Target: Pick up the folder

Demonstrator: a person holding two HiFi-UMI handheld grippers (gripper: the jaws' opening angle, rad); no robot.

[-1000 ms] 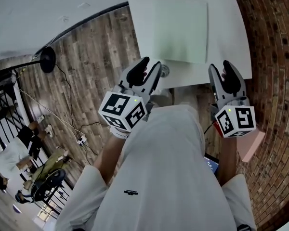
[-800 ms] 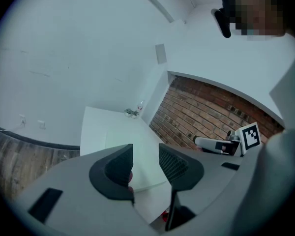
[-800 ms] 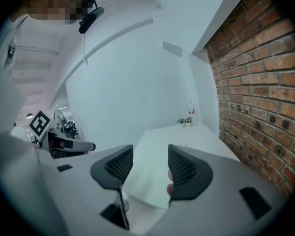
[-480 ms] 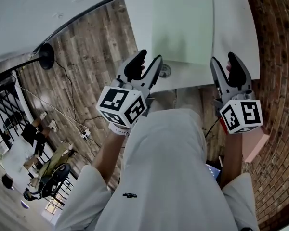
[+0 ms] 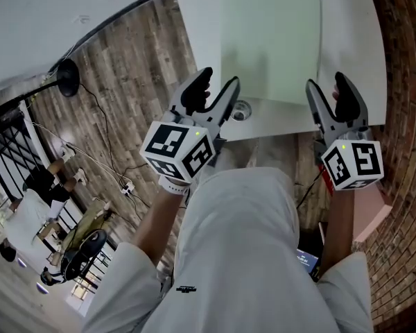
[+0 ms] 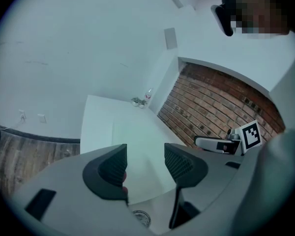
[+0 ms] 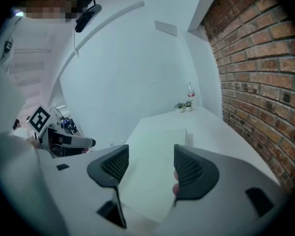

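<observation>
**Q:** Where is the folder?

**A:** In the head view, the folder (image 5: 270,37), pale green and square, lies flat at the top centre of the frame on a white table (image 5: 201,47). Its lower edge runs near the table's near edge. A small round metal fitting (image 5: 241,108) sits in the table just below the folder's lower left corner.

**Q:** And your two tools?

**A:** Your left hand-held gripper (image 5: 220,79) sits at centre left. Its tips overlap the table's near edge beside that lower left corner. Your right hand-held gripper (image 5: 326,82) sits at centre right, by the folder's lower right corner.

**Q:** Is either one gripping?

**A:** No. In the left gripper view the jaws of the left hand-held gripper (image 6: 145,157) stand apart and are opening. Nothing is pressed between them, and the folder (image 6: 137,146) shows beyond the gap. In the right gripper view the right hand-held gripper (image 7: 150,163) is opening too. Its pads are bare, and the folder (image 7: 152,141) lies ahead.

**Q:** What surrounds the table?

**A:** A brick wall (image 5: 402,47) runs down the right of the frame. A wooden floor (image 5: 125,68) fills the left.
</observation>
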